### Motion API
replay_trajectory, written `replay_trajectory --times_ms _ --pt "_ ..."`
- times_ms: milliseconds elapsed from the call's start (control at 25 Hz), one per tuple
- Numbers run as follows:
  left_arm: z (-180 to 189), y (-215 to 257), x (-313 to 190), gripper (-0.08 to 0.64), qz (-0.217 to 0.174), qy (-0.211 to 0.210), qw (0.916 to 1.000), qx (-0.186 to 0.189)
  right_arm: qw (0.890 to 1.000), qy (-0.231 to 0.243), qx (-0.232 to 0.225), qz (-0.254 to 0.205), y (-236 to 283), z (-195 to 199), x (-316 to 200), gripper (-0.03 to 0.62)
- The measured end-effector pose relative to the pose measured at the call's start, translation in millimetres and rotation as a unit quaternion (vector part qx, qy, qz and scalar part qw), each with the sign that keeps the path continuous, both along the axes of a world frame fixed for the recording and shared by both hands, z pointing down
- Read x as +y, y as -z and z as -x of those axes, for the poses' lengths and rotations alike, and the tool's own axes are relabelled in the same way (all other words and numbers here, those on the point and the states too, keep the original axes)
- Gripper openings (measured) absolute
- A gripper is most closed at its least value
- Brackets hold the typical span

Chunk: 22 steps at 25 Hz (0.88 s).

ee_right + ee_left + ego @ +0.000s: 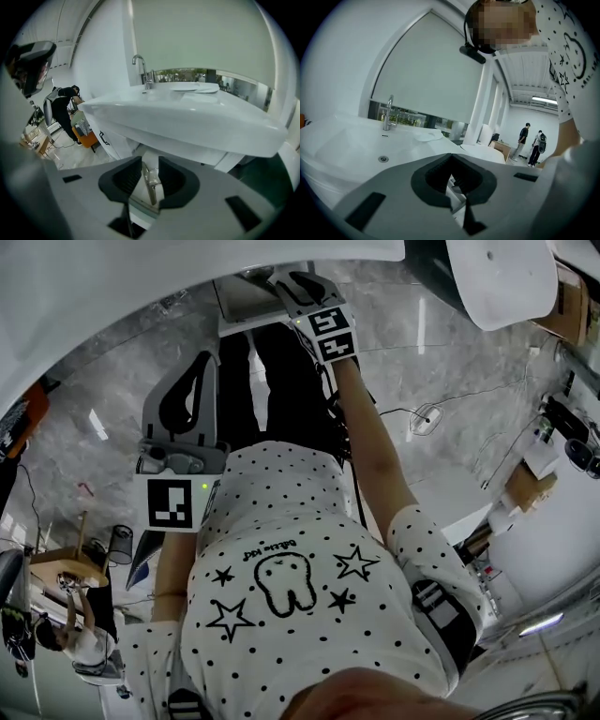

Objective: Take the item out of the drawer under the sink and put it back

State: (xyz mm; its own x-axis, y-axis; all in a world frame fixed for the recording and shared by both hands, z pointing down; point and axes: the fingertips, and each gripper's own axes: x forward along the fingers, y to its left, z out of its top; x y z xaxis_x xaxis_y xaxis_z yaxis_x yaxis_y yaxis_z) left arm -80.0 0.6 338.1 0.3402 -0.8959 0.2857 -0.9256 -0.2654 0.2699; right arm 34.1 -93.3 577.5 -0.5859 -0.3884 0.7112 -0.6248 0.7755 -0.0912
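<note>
Though astride the metal handle [151, 187] at lower centre, right hand-held gripper [150, 171] stands spread, pads clear | left hand-held gripper [450, 161]: pressed together, empty.

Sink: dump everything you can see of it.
The sink is a white, glossy, wide, shallow basin with a thick rounded rim; the right gripper view shows its front edge and underside. A chrome faucet stands at its back. The left gripper view shows a round metal drain in its bowl and an overflow slot below the faucet.
</note>
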Motion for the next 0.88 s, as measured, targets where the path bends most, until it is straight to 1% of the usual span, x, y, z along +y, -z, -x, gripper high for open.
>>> replay_trajectory --times_ms 160,320,520,720,880 --pt "-4.1 -15.5 10.1 -0.005 0.021 -0.009 0.9997 -0.001 1.0 0.018 0.016 0.016 -27.1 2.2 -0.3 0.135" --pt "-11.3 -22.7 15.8 -0.005 0.04 -0.016 0.9991 0.0 0.998 0.04 0.034 0.024 -49.1 4.2 -4.7 0.137" --pt "-9.0 -31.6 20.1 -0.005 0.051 -0.012 0.9986 -0.003 0.996 0.051 0.055 0.037 -75.8 7.0 -11.7 0.137" --pt "-10.2 -38.3 26.8 -0.005 0.064 -0.003 0.998 -0.002 0.992 0.082 0.086 0.044 -98.8 5.1 -13.7 0.137" --pt "-9.3 -44.2 32.0 -0.005 0.071 0.002 0.9975 -0.003 0.988 0.105 0.101 0.057 -115.6 8.3 -12.8 0.137"
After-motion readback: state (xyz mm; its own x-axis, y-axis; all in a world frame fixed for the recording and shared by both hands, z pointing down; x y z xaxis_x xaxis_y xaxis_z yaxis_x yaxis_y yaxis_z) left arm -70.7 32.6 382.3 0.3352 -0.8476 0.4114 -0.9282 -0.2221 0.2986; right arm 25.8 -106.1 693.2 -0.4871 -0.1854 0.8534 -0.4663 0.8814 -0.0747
